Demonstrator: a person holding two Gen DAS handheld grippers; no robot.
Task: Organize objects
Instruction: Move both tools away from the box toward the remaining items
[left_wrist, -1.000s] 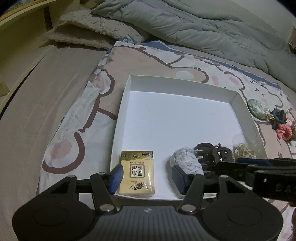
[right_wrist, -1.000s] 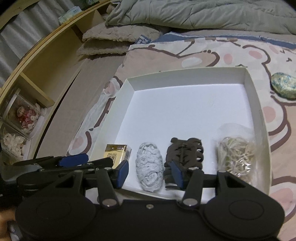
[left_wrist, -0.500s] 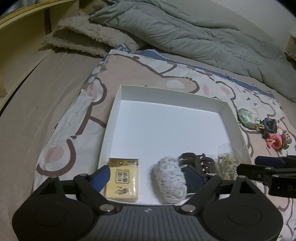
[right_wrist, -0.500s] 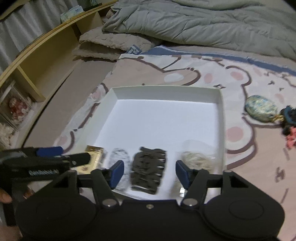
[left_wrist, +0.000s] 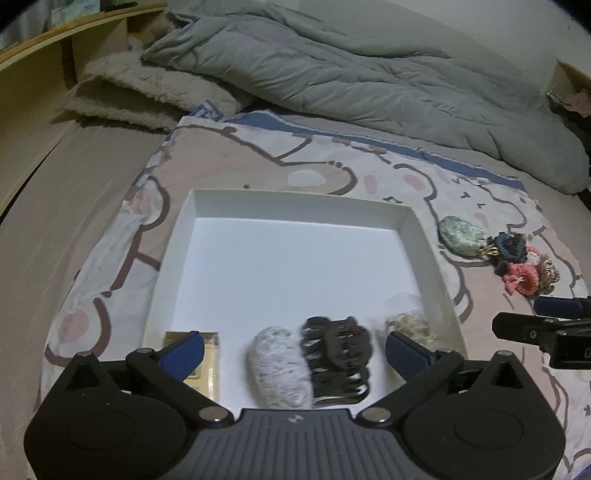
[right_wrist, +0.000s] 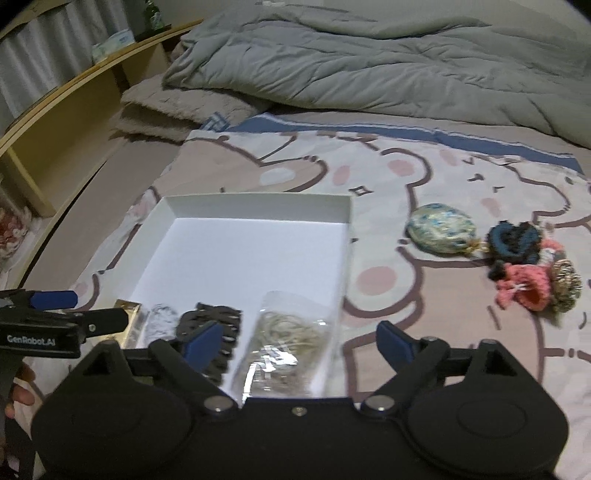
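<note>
A white shallow box (left_wrist: 177, 236) (right_wrist: 255, 205) lies on the bed. Along its near edge sit a yellow packet (left_wrist: 210, 365) (right_wrist: 129, 321), a grey-white knit roll (left_wrist: 280, 369) (right_wrist: 160, 321), a black claw hair clip (left_wrist: 338, 350) (right_wrist: 218, 321) and a clear bag of rubber bands (left_wrist: 412, 326) (right_wrist: 291, 339). Right of the box lie a speckled green pouch (left_wrist: 461, 240) (right_wrist: 441, 229), a dark scrunchie (right_wrist: 513, 238), a pink crochet piece (right_wrist: 524, 286) and a golden-brown scrunchie (right_wrist: 565, 282). My left gripper (left_wrist: 293, 350) is open and empty above the near edge. My right gripper (right_wrist: 299, 341) is open and empty over the bag.
A grey duvet (left_wrist: 369, 74) and a fuzzy beige pillow (left_wrist: 147, 92) lie at the back of the bed. A wooden shelf (right_wrist: 55, 122) runs along the left. The box stands on a bear-print blanket (right_wrist: 295, 166).
Both grippers have pulled back and up from the box and opened wider. The right gripper has swung right, toward the box's right edge and the loose items.
</note>
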